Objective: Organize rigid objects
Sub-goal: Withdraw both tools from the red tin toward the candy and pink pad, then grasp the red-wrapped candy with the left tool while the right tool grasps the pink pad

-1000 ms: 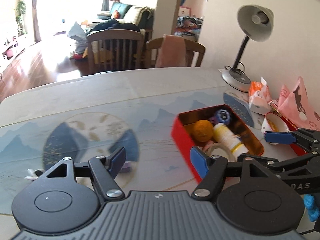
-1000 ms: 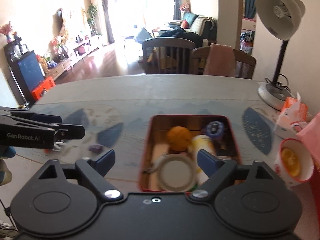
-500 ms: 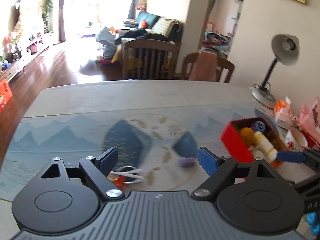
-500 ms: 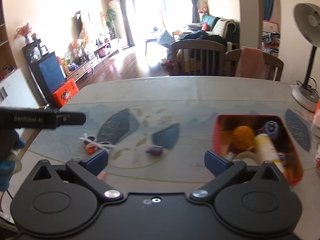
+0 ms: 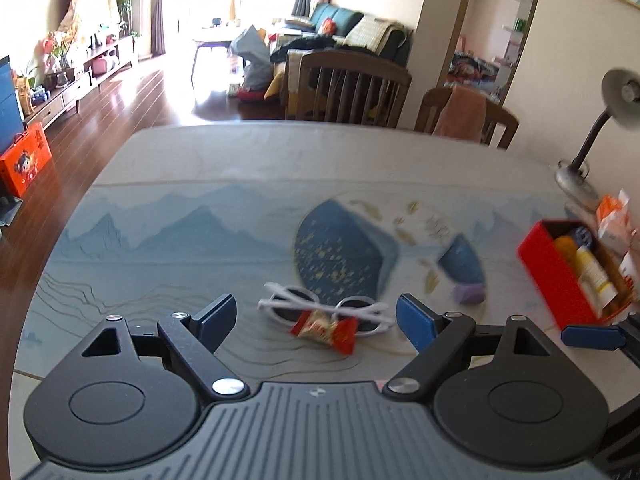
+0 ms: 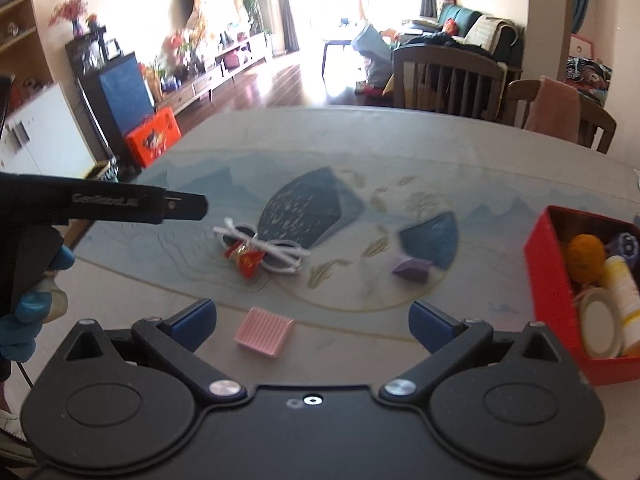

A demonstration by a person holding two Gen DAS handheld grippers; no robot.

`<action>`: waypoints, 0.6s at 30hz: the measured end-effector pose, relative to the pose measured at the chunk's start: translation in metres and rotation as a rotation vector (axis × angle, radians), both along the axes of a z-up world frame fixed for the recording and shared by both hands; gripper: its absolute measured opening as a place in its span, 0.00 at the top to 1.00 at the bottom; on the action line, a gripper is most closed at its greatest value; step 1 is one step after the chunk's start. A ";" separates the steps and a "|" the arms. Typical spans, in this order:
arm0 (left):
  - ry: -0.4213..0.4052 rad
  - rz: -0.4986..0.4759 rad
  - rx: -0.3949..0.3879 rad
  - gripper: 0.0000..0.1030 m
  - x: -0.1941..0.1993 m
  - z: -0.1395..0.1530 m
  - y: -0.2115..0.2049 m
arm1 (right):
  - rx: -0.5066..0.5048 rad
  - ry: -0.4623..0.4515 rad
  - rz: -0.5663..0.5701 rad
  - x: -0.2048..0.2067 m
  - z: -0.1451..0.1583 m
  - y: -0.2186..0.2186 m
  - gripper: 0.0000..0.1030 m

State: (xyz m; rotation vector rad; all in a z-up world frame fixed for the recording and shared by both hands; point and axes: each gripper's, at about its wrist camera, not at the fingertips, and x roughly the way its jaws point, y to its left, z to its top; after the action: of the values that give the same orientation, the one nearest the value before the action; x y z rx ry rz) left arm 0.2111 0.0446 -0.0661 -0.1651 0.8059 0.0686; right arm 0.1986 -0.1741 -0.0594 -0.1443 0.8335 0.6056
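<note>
White-framed sunglasses (image 5: pixel 320 309) (image 6: pixel 264 249) lie on the patterned table with a red wrapped candy (image 5: pixel 325 330) (image 6: pixel 247 259) on them. My left gripper (image 5: pixel 316 320) stands open just in front of them, nothing between its fingers. A small purple block (image 5: pixel 468 293) (image 6: pixel 412 269) lies further right. A pink ribbed square (image 6: pixel 265 331) rests between the blue pads of my open right gripper (image 6: pixel 312 318), not touched. The red tin (image 5: pixel 560 276) (image 6: pixel 552 300) at the right holds an orange ball (image 6: pixel 587 258), a white-yellow bottle (image 6: pixel 624 300), a tape roll (image 6: pixel 600 330) and a blue thing.
The left gripper's arm (image 6: pixel 120 204) and a blue-gloved hand (image 6: pixel 28 308) reach in at the left of the right wrist view. A desk lamp (image 5: pixel 592 140) and orange packets (image 5: pixel 612 216) stand at the table's right. Two wooden chairs (image 5: pixel 352 88) line the far edge.
Both grippers have swung left, away from the red tin, which slid toward the right edge. The sunglasses, candy and pink square came into view. Both sets of jaws opened wider.
</note>
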 end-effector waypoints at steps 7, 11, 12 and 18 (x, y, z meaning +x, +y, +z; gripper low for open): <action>0.032 -0.039 0.011 0.15 0.010 -0.036 0.004 | -0.082 0.021 0.025 0.001 -0.027 0.030 0.04; 0.042 -0.064 0.024 0.15 0.016 -0.051 0.002 | -0.104 0.033 0.035 0.002 -0.039 0.040 0.07; 0.043 -0.066 0.030 0.15 0.018 -0.054 0.001 | -0.104 0.038 0.042 0.002 -0.041 0.042 0.07; 0.040 -0.104 0.056 0.15 0.029 -0.068 -0.008 | -0.109 0.072 0.047 0.007 -0.052 0.051 0.16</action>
State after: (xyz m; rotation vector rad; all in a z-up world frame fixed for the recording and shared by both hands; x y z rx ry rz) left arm 0.2401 0.0368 -0.1338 -0.0690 0.8507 -0.0033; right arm 0.2054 -0.1227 -0.1112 -0.2427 0.9355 0.6130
